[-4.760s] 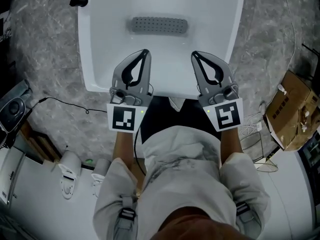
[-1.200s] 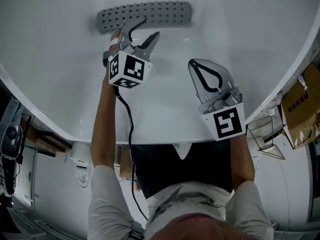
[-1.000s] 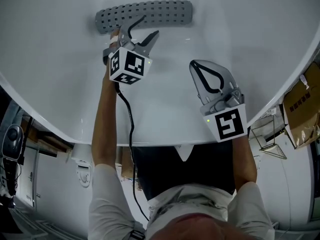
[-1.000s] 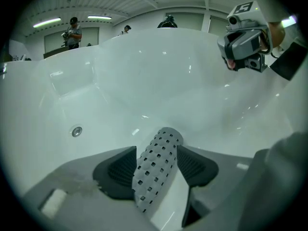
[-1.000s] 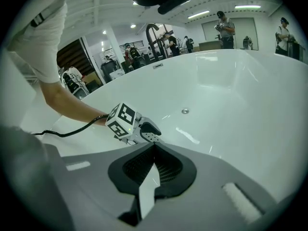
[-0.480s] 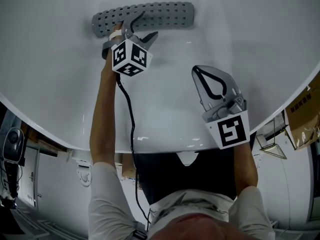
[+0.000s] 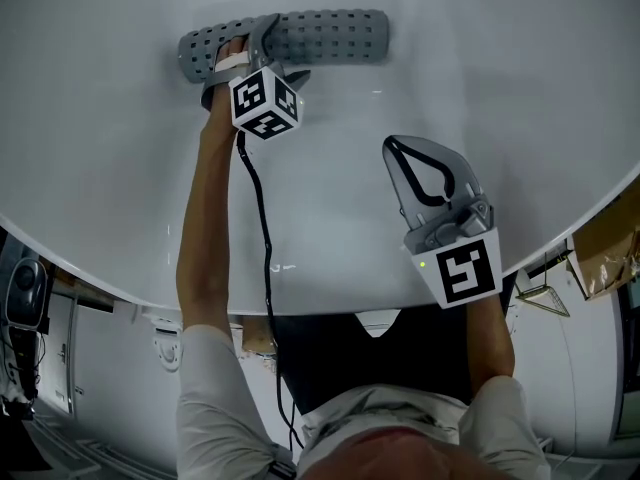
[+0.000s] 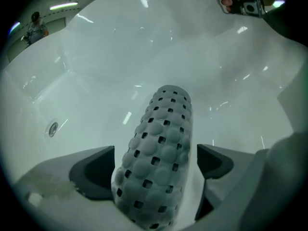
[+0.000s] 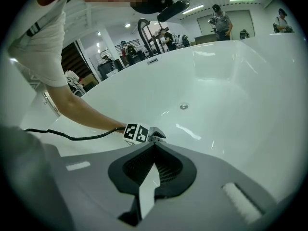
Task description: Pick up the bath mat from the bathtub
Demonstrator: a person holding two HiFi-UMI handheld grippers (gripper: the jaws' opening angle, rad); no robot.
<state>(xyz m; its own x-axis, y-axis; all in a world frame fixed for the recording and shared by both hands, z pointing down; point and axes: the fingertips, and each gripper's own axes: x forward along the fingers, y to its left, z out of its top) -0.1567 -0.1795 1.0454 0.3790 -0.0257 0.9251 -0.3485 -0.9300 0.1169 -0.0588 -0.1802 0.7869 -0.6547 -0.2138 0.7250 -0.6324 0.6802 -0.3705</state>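
A grey rolled bath mat with many holes lies on the floor of the white bathtub. My left gripper reaches down over the mat's left part. In the left gripper view the mat runs between the two jaws, which are opening and stand wide on either side; the pads do not press on it. My right gripper hovers over the tub floor to the right, apart from the mat. Its jaws meet at the tips with nothing between them.
The tub's drain lies left of the mat, and an overflow fitting sits on the far wall. A dark faucet stands behind the rim. A cardboard box stands outside the tub at the right. People stand in the background.
My left gripper has sunk toward the mat and its jaws have spread to either side of the roll. The right gripper has stayed nearly in place.
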